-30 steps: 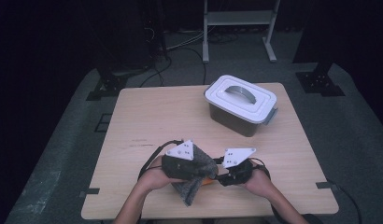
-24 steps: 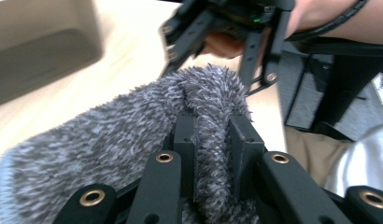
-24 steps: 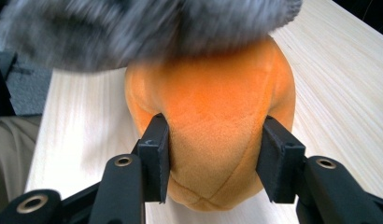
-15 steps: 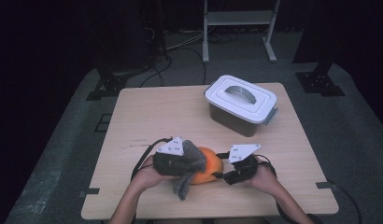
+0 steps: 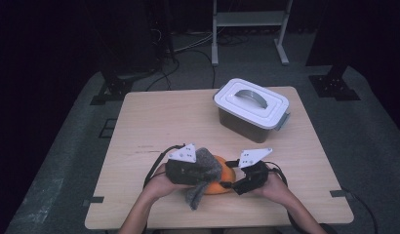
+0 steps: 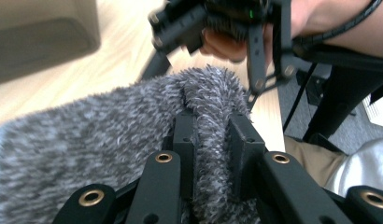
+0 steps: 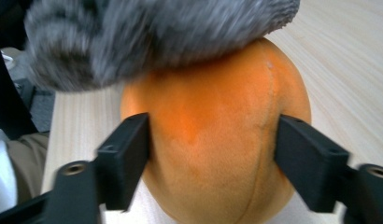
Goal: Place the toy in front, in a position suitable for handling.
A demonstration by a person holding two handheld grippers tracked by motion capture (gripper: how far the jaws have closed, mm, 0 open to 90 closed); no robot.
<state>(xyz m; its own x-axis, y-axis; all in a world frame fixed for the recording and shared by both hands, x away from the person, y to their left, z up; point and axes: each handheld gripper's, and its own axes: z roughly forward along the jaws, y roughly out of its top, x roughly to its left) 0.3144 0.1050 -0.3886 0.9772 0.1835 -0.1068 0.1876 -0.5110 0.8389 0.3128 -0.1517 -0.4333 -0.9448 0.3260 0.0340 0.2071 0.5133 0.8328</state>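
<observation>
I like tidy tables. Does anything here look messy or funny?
Nothing is spilled or broken. The grey fuzzy cloth hangs half over the orange plush toy, pinched by the left gripper. The lidded box sits neatly.

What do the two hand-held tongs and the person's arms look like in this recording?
Both tongs, the left tongs and the right tongs, have black bodies, each topped by a light grey three-cornered plate. Black cables trail from them beside the wrists. In the gripper views the jaws are matte black blocks on black linkage bars with brass-coloured pivot rings. The forearms are bare, with no sleeves in view.
</observation>
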